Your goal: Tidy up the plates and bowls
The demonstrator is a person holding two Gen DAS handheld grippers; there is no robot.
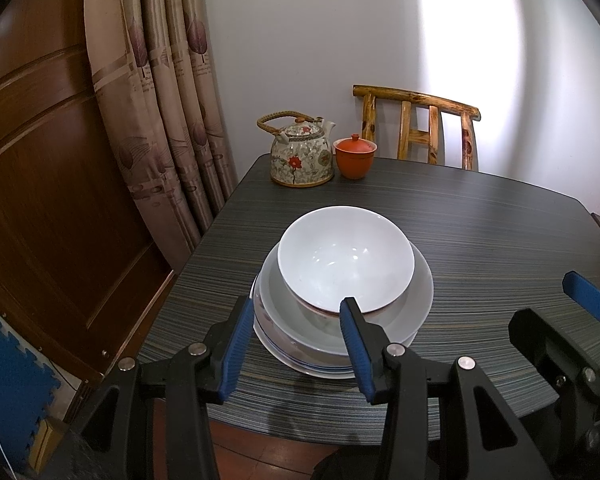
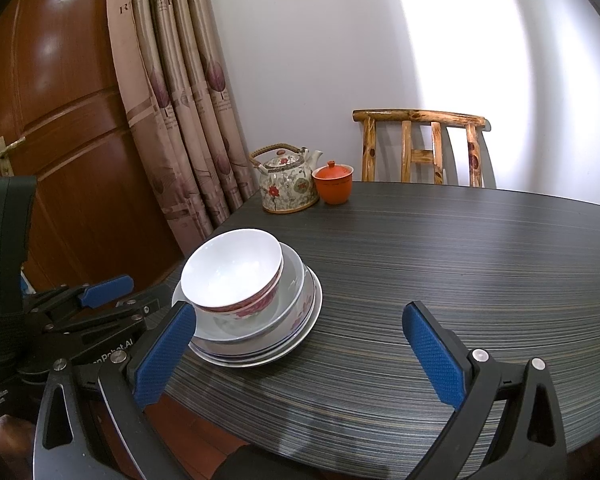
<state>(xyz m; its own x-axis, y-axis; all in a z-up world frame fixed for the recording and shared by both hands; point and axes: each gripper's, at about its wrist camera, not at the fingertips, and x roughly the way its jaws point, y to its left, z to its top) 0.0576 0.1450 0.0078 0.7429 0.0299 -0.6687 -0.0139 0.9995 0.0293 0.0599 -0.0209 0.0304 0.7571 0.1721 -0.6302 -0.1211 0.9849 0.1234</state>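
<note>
While the left gripper (image 1: pixel 296 340) is held just short of the stack of plates and bowls (image 1: pixel 342 300), its jaws are seen parted about halfway with nothing pressed between the blue pads (image 1: pixel 234 350). In the left wrist view the stack lies straight ahead of the jaws and slightly beyond them; the near rim of the white bowl (image 1: pixel 346 256) on top is overlapped by the right-hand pad, though contact cannot be told. The stack is round, so no long axis has to be matched; only the rim's nearness matters.

In the right wrist view the right gripper (image 2: pixel 300 348) is seen with jaws spread wide and empty. The stack (image 2: pixel 252 312) lies ahead and off towards its left-hand pad (image 2: pixel 164 354), partly hidden behind it, on the striped dark table (image 2: pixel 460 280). The left gripper (image 2: pixel 100 292) is seen just beside the stack's far side. The left is judged the better placed for any next grip on the rim.
</note>
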